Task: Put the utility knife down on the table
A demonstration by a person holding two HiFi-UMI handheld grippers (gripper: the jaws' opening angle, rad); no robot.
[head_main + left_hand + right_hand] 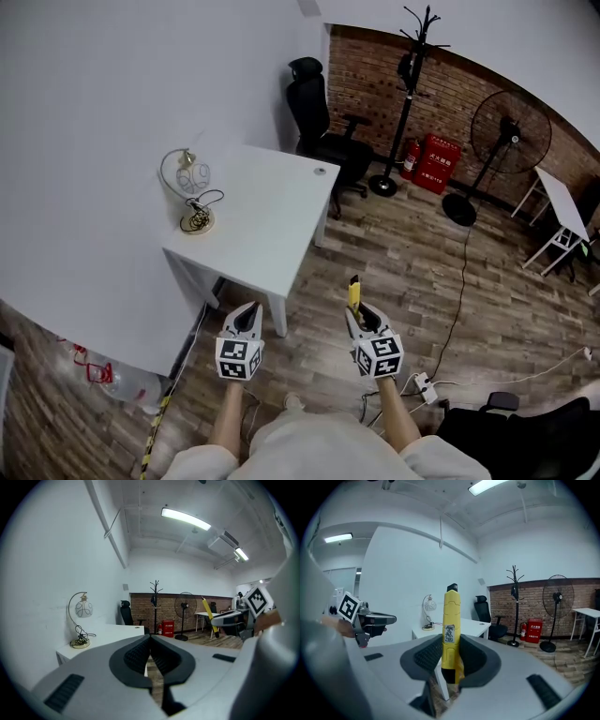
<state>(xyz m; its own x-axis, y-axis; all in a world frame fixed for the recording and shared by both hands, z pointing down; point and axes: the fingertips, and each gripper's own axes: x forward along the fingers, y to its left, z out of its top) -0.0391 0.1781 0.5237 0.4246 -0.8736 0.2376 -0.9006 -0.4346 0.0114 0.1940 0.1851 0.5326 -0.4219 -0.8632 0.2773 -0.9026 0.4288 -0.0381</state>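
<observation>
My right gripper (360, 315) is shut on a yellow utility knife (353, 292), which stands upright between the pads with its black tip up (451, 625). It hovers over the wooden floor, to the right of the near corner of the white table (267, 211). My left gripper (251, 311) is beside it at the same height, in front of that corner, jaws closed with nothing between them. The left gripper view shows the pads meeting (150, 638), the table (112, 632) ahead and the knife (209, 616) off to the right.
A round-shaded lamp (192, 192) with a coiled cord stands on the table's left end. A black office chair (317, 117), coat stand (411, 103), red fire-extinguisher box (437, 161) and floor fan (506, 136) line the brick wall. A power strip (422, 382) lies near my right.
</observation>
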